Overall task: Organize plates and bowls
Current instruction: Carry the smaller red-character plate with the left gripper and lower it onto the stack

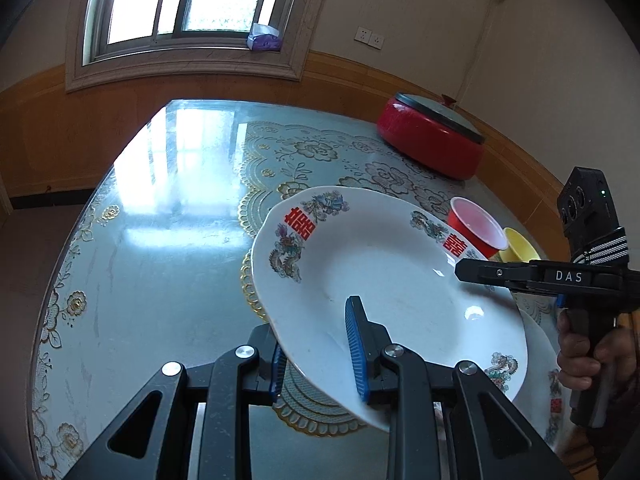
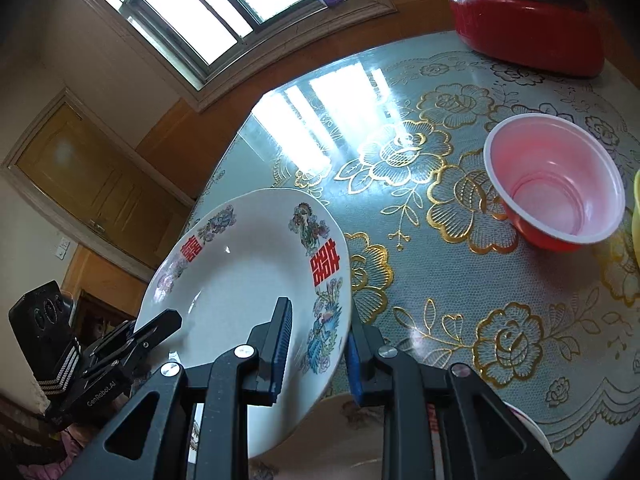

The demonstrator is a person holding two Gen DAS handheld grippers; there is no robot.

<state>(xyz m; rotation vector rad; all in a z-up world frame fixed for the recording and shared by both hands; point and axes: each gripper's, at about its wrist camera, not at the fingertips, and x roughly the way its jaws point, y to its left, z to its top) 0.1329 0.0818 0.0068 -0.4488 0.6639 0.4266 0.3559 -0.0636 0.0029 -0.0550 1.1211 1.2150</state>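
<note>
Both grippers tilted downward, clamped on the raised plate (image 1: 384, 280).

"DAS" on right claw (image 1: 460, 271), red 囍 on plate (image 1: 392, 280)

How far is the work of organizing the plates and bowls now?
Done: nothing looks stacked yet. In hand: the left tool and right tool both grip the white patterned ceramic plate, tilted above the table. Left: a second plate lies beneath; the red plastic bowl and yellow bowl stand loose.
</note>
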